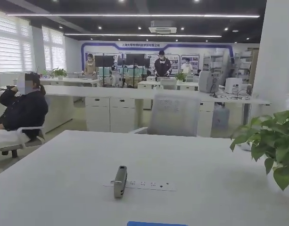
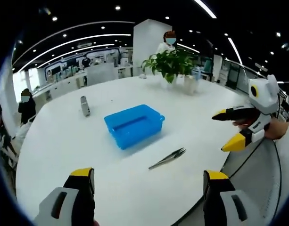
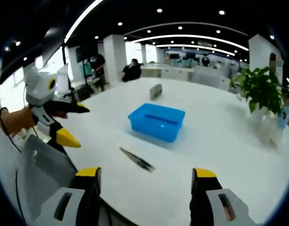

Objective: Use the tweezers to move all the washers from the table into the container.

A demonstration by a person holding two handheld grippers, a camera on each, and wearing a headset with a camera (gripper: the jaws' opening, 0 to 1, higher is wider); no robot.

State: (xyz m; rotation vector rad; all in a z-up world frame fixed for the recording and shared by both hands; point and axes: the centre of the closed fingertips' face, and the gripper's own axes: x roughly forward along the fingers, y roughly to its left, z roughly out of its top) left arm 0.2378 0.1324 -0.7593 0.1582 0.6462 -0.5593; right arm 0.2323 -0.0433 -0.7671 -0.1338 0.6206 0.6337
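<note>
Tweezers (image 2: 168, 158) are lying flat on the white table (image 2: 64, 141), near the blue container (image 2: 134, 124) but not touching it, on the side facing the person. The left gripper (image 2: 148, 175) is hovering at the table's near edge with its jaws spread wide and nothing between them. The right gripper (image 3: 146, 172) is doing the same from the other side, wide open and empty, with the tweezers lying just ahead of its jaws. A grey device (image 2: 85, 105) is sitting beyond the container, and a plant (image 2: 170, 61) is standing at the far edge. Judging by this, picking up the tweezers is the step in hand: one gripper should be coming down over the thicker joined end, closing across both arms, so the tips are pointing forward and staying free to pinch.
</note>
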